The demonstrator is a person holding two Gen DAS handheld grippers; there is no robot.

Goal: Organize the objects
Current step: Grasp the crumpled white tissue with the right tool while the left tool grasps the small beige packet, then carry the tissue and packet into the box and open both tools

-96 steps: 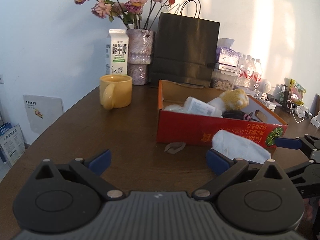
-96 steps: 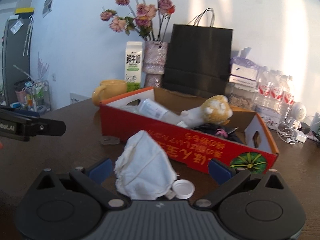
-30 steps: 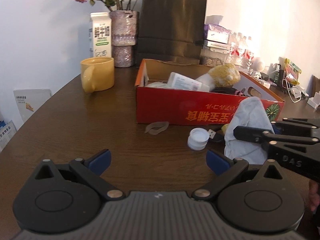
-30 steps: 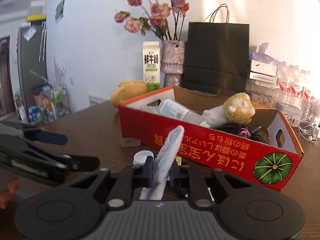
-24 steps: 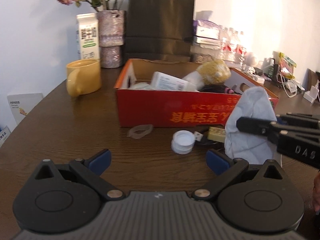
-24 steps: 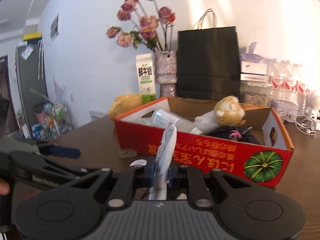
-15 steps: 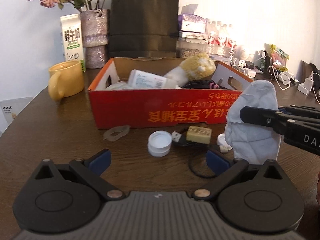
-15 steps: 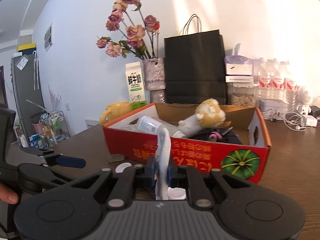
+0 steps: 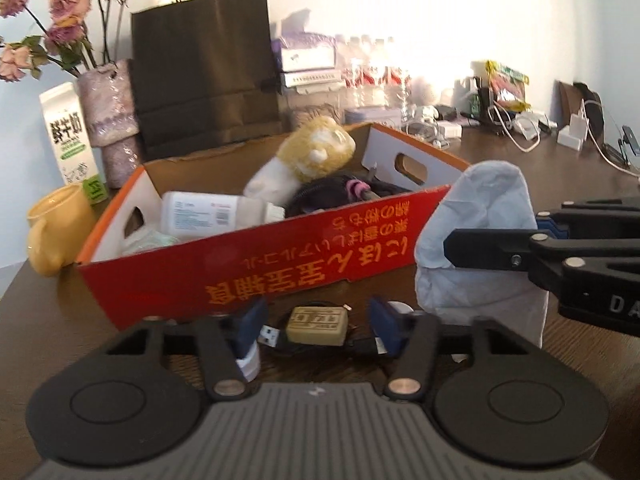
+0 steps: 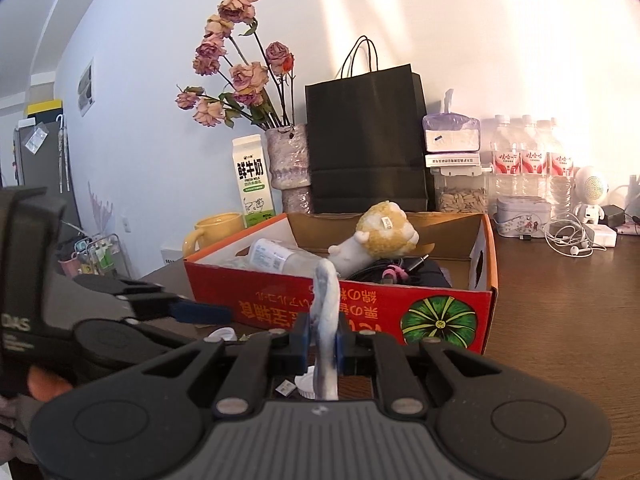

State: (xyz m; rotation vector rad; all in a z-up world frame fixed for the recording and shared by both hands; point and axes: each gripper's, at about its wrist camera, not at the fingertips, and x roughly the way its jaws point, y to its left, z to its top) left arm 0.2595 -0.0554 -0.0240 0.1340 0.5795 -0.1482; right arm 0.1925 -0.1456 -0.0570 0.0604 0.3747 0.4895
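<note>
The red cardboard box [image 10: 440,320] already holds a bottle, plush toy and cables. The right tool [image 10: 320,338] is clenched on a white cloth mask [image 9: 476,240], lifted just before the box. The left tool [image 9: 316,326], jaws just closing, brackets a tan cable block [image 9: 318,325] on the counter [image 10: 560,320], not yet gripped.

Dark wooden table [image 10: 560,320] — red box [image 9: 280,272], yellow mug [image 9: 56,228], black bag [image 10: 366,140].
</note>
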